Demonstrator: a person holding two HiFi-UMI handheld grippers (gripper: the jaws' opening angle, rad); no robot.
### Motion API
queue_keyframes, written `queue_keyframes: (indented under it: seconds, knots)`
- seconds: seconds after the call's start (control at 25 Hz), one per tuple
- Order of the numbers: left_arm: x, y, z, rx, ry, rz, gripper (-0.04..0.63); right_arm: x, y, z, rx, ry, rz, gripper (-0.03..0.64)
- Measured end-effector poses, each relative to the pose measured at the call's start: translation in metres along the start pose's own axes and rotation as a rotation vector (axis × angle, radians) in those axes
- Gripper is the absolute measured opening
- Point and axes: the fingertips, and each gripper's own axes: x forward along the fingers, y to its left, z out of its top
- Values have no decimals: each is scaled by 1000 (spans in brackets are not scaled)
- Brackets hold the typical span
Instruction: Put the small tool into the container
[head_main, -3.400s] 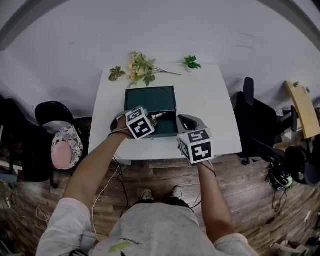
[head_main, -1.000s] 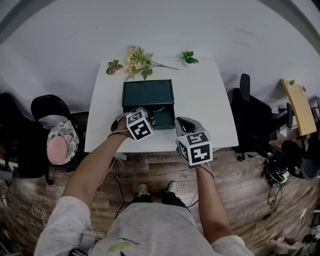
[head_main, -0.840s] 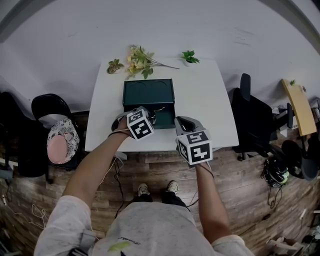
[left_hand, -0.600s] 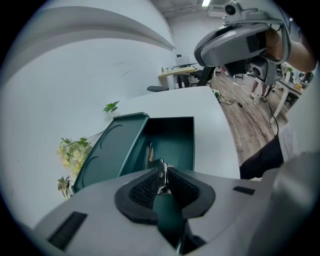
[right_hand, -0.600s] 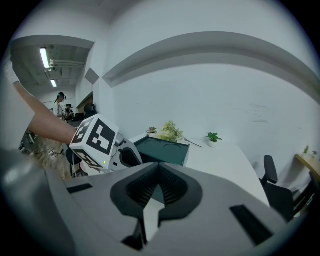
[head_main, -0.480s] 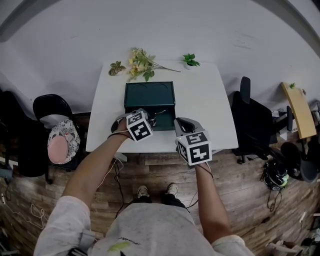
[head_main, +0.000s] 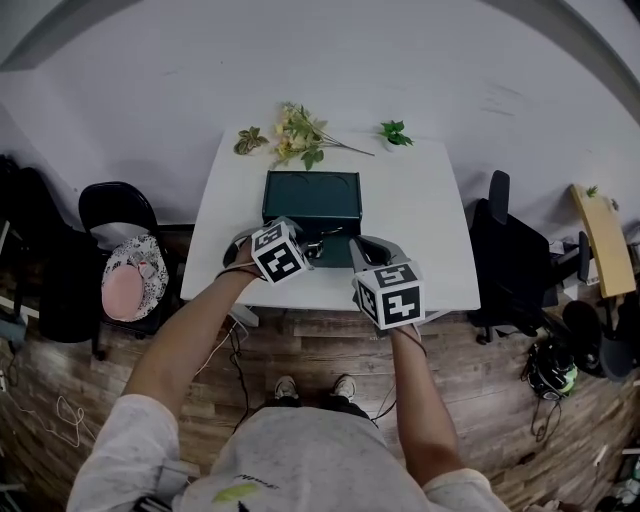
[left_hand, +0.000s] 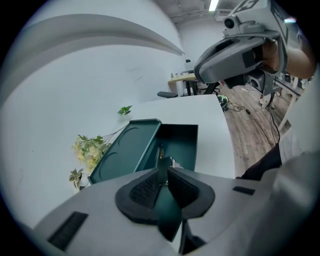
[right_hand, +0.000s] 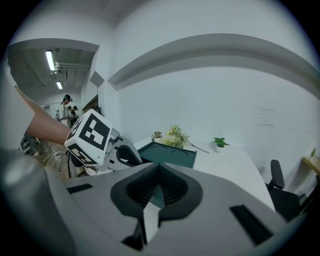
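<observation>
Matt dark-green container (head_main: 311, 190) — smooth white table (head_main: 420, 230) — wood-plank floor (head_main: 320, 345); shiny metal tool (left_hand: 159, 151).

We see the small metal tool (left_hand: 160, 153) pinched in the left gripper (left_hand: 163, 173), poised over the open dark green container (left_hand: 182, 137).

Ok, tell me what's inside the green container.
The container's dark interior shows only the small tool, held there by the left gripper; the near floor is covered by that gripper.
</observation>
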Motion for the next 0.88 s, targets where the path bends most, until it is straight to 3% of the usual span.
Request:
queue_keyframes:
  seconds: [0.56, 0.88]
  knots:
    - [-58, 43, -8, -213, -114, 133, 46, 5, 5, 32, 40, -59, 42, 5]
    - [-97, 61, 1, -314, -229, 203, 40, 1, 8, 49, 50, -98, 60, 5]
